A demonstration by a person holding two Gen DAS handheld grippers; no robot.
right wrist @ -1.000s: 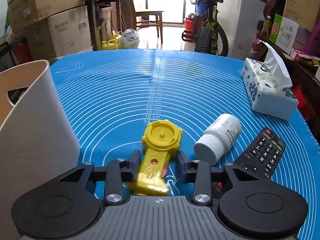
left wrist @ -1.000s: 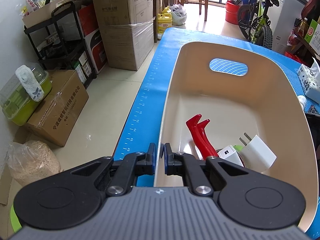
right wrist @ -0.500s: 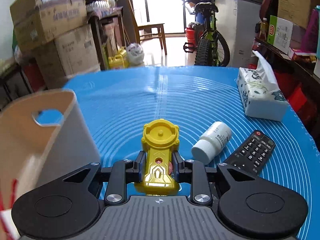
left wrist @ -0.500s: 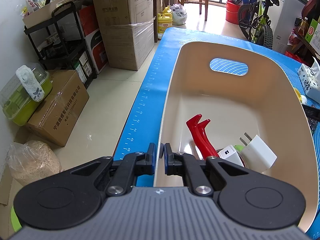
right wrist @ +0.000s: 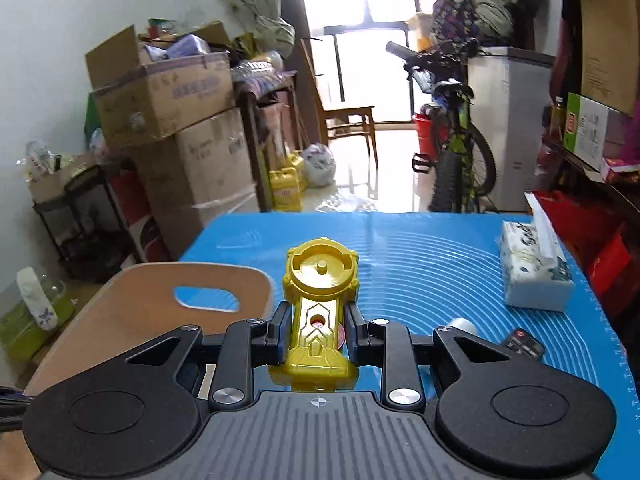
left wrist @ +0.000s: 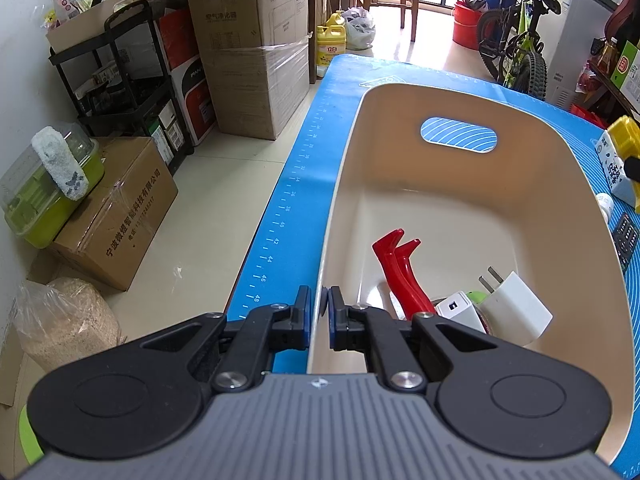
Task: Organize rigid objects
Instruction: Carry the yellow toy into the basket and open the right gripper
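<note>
My right gripper (right wrist: 318, 334) is shut on a yellow toy launcher (right wrist: 320, 304) and holds it in the air above the blue mat, just right of the beige bin (right wrist: 132, 316). My left gripper (left wrist: 319, 314) is shut on the near left rim of the beige bin (left wrist: 328, 216). Inside the bin lie a red-handled tool (left wrist: 398, 276), a white plug adapter (left wrist: 516, 306) and a small white charger (left wrist: 458, 312). The yellow toy also shows at the right edge of the left wrist view (left wrist: 624, 138).
On the blue mat (right wrist: 432, 264) lie a tissue pack (right wrist: 534, 272), a white pill bottle (right wrist: 460, 326) and a black remote (right wrist: 524, 344). Cardboard boxes (left wrist: 256, 52), a black shelf (left wrist: 116, 80) and a bicycle (right wrist: 456, 148) stand around the table.
My right gripper closed on the yellow toy, lifted it off the mat and carried it up and left toward the bin. The left gripper has stayed on the bin's rim.
</note>
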